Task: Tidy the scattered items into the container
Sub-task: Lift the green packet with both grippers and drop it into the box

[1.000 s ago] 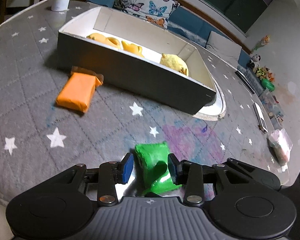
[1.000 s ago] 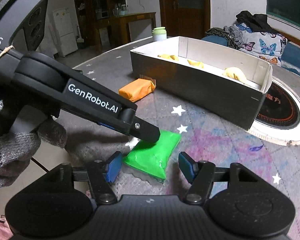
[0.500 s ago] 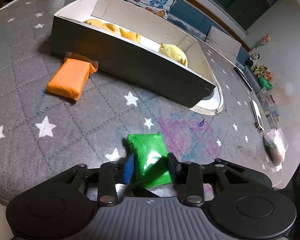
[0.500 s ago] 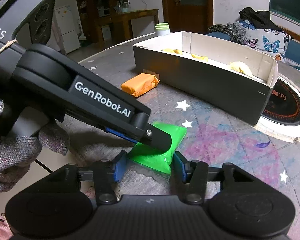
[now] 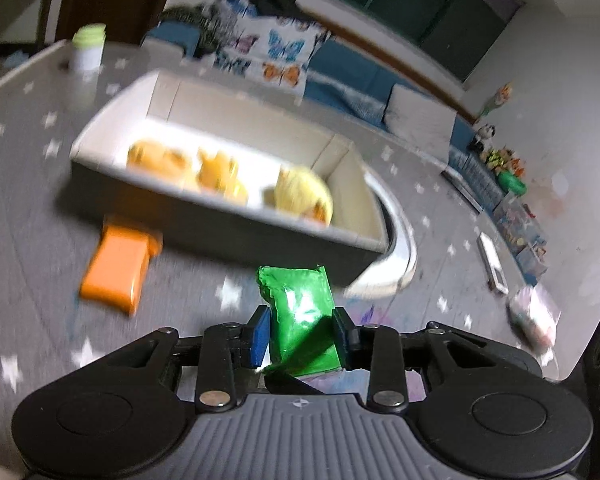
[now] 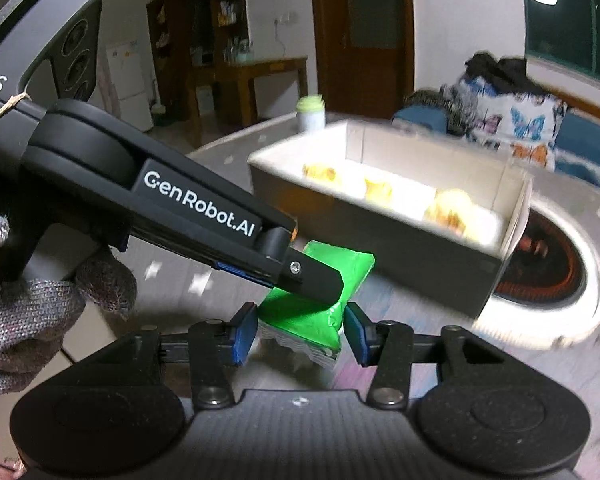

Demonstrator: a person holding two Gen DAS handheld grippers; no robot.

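Moved: green packet [image 5: 302, 312] is up off the star-print table [image 5: 32, 200] versus a second ago, when it lay flat; both views are now motion-blurred, box sits higher in frame.
Left gripper [image 5: 300, 336]: blue pads clamped on the packet's two sides, lower centre of the left wrist view. Firm hold, by the look of it.
Right gripper [image 6: 300, 336]: pads sit just beside the packet's crimped end, lower centre of the right wrist view. Contact on either pad is not clear, so cannot tell if it grips or only brackets.
Packet position: between both tools, in front of the box's near wall, not yet over the opening. The left tool's finger crosses its top in the right wrist view.
Container: open box [image 5: 228, 216], centre of the left wrist view, white inside, dark outside.
Done: yellow items [image 5: 304, 196] already lie in a row inside the box; count is unclear through the blur.
In progress: green packet lifted, transfer to box pending.
Left: orange packet [image 5: 116, 276] on the table, mid left of the left wrist view, just beside the box's near wall, untouched.
Estimate: past halfway; two packets remain outside.
Other: white jar with green lid [image 5: 87, 48], upper left, stands well apart from the box; unclear whether it counts as clutter.
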